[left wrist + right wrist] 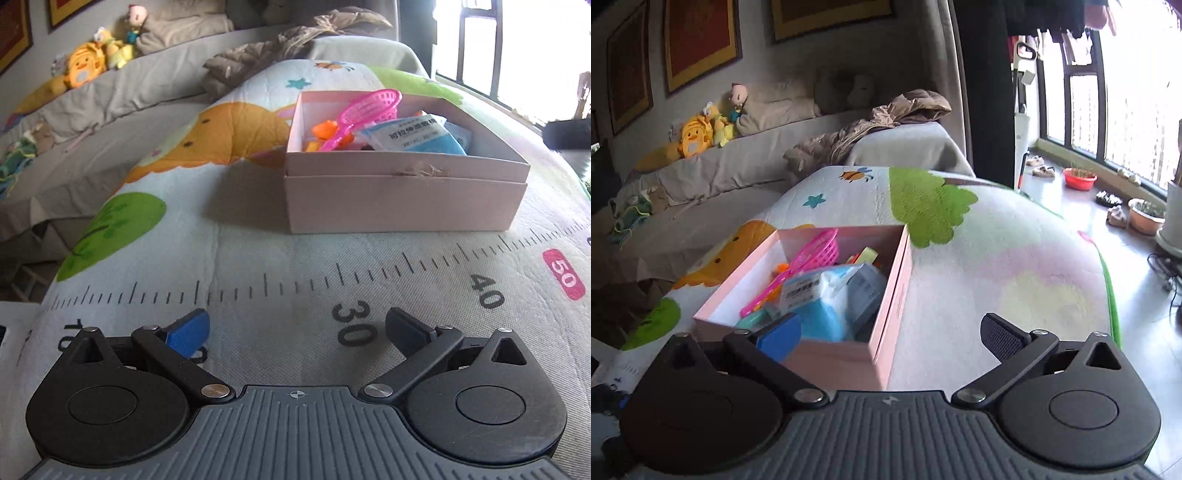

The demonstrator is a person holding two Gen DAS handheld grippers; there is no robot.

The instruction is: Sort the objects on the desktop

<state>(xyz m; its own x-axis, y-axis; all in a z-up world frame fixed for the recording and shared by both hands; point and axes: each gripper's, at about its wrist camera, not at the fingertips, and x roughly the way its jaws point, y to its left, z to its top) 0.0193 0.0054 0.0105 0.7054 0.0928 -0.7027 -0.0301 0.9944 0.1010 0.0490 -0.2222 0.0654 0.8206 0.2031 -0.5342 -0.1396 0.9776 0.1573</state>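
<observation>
The left gripper (297, 332) hovers with its fingers (190, 332) spread wide and nothing between them, above a quilted mat (258, 258) printed with a ruler. Ahead stands a pink box (402, 203) holding a pink toy net (365, 110) and a blue packet (417, 136).

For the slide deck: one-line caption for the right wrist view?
Open right tongs over the pink box holding a pink toy racket and tissue packs.
</observation>
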